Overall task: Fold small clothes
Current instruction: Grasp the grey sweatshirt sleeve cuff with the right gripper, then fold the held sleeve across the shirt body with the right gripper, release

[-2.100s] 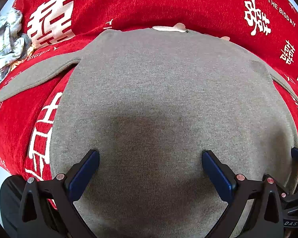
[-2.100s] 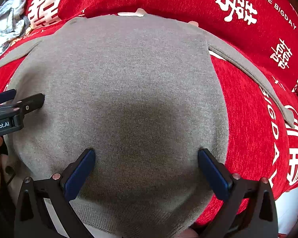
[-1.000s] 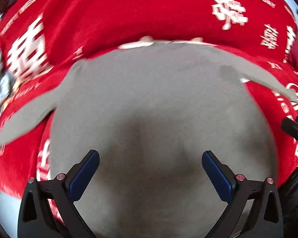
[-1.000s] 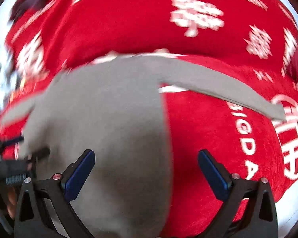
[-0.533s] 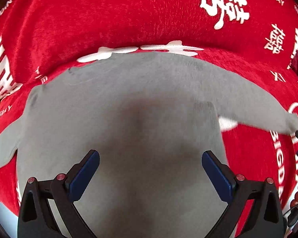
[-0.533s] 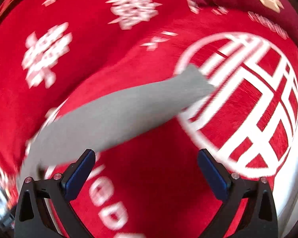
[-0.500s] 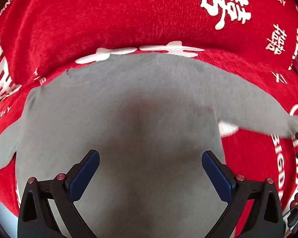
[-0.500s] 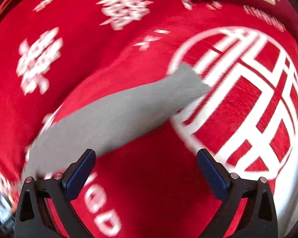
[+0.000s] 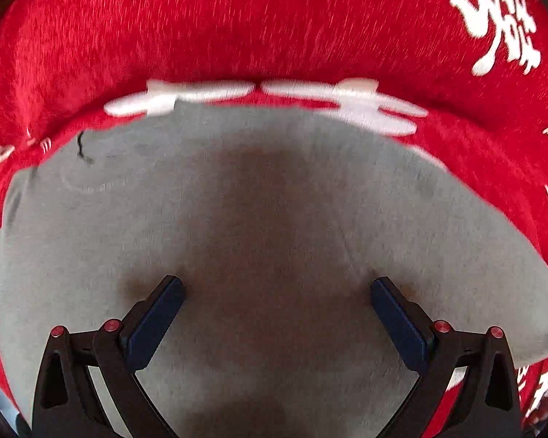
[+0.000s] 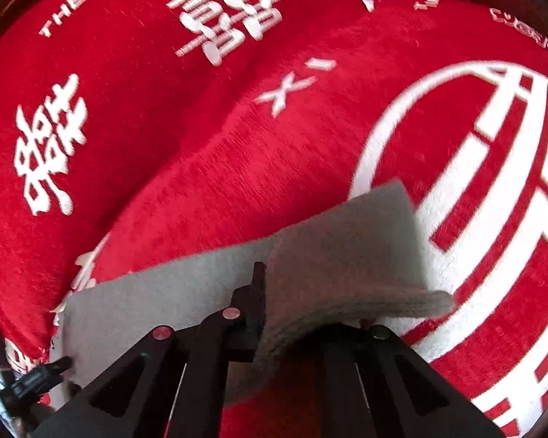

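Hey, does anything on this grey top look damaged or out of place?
One small thing: a loose dark thread curls on the grey top near its upper left edge in the left wrist view, by a faint curved stitch line. Otherwise the fabric looks intact on the red blanket.

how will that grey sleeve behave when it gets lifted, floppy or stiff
Probably floppy: the grey sleeve already bends and droops past the right gripper shut on it. It looks thin, so likely light. Its knit texture on the plush red cover suggests it will drag rather than slide.

Red plush blanket [image 10: 237, 153] with white characters and lettering
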Demonstrator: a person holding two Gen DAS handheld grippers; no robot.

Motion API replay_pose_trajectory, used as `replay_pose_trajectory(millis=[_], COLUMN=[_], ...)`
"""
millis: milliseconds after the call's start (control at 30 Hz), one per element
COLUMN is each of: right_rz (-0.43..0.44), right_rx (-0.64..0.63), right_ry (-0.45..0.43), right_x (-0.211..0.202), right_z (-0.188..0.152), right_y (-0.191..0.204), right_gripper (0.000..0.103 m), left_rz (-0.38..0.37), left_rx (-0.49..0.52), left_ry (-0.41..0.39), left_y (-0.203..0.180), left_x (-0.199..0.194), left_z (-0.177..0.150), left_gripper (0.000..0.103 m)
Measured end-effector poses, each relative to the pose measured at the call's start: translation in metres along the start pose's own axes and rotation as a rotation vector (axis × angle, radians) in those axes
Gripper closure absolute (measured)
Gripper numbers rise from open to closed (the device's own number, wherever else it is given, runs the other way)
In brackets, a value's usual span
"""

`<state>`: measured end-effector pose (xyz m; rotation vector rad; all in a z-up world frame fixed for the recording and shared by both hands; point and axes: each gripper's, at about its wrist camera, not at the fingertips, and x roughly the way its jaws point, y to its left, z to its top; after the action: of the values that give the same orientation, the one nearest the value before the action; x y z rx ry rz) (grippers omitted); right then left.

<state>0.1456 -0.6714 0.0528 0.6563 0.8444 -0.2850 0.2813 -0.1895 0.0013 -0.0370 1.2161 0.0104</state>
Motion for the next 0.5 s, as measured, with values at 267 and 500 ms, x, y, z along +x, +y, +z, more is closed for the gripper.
replay_pose_trajectory(millis=[267, 500], right_rz=[-0.027, -0.016], right_rx=[-0.058, -0.048], right_ry=[0.024, -0.004], right_x=[0.000, -0.013], right_z=[-0.001, -0.004], right_y=[0.011, 0.015], right_gripper=[0.095, 0.097], left_rz=[0.089, 0.029], left_rx=[0.099, 0.059], left_ry=[-0.051, -0.025], left_y=[-0.033, -0.027], left_x=[0.003, 0.005], left_z=[-0.003, -0.004], left_gripper=[0.000, 0.000])
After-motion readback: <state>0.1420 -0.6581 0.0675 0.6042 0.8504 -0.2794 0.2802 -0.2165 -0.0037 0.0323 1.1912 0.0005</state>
